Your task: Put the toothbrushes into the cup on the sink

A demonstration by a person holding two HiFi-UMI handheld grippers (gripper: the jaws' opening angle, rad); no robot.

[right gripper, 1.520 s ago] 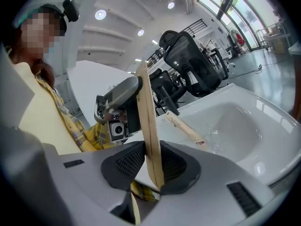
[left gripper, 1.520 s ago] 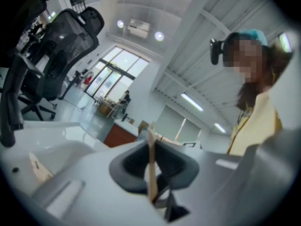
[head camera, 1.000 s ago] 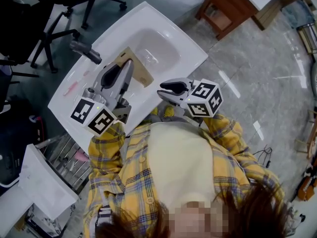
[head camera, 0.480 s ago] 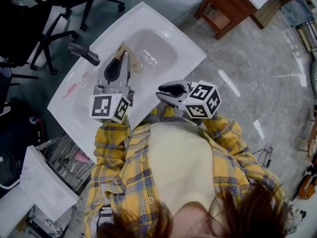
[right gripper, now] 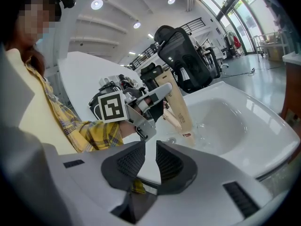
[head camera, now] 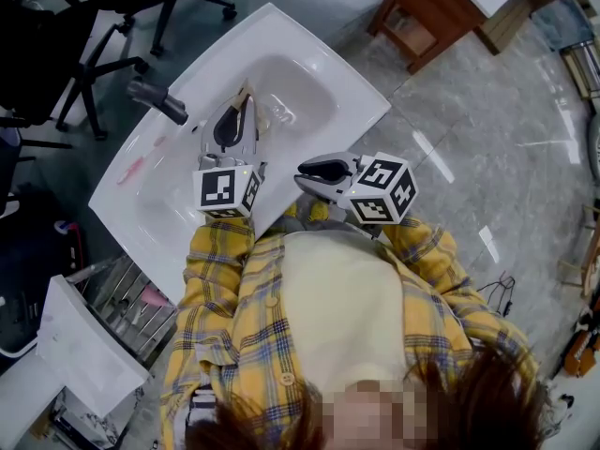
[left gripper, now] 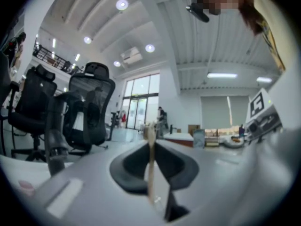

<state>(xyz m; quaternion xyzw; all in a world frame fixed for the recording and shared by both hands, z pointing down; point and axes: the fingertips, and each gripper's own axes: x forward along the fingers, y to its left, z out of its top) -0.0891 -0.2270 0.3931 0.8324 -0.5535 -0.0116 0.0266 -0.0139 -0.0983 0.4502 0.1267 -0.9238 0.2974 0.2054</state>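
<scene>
- While the left gripper (left gripper: 151, 145) jaws are clamped on a tan toothbrush pack (right gripper: 181, 106), its long axis slants down into the sink (head camera: 309, 50) basin.
- Right gripper (right gripper: 149, 161) jaws stand slightly apart, empty, beside the sink's near rim.
- No cup is visible.

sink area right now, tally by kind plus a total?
sink: 1
faucet: 1
tan pack: 1
pink item on the sink deck: 1
grippers: 2, left gripper shut on the tan pack, right gripper open and empty
Total: 6
</scene>
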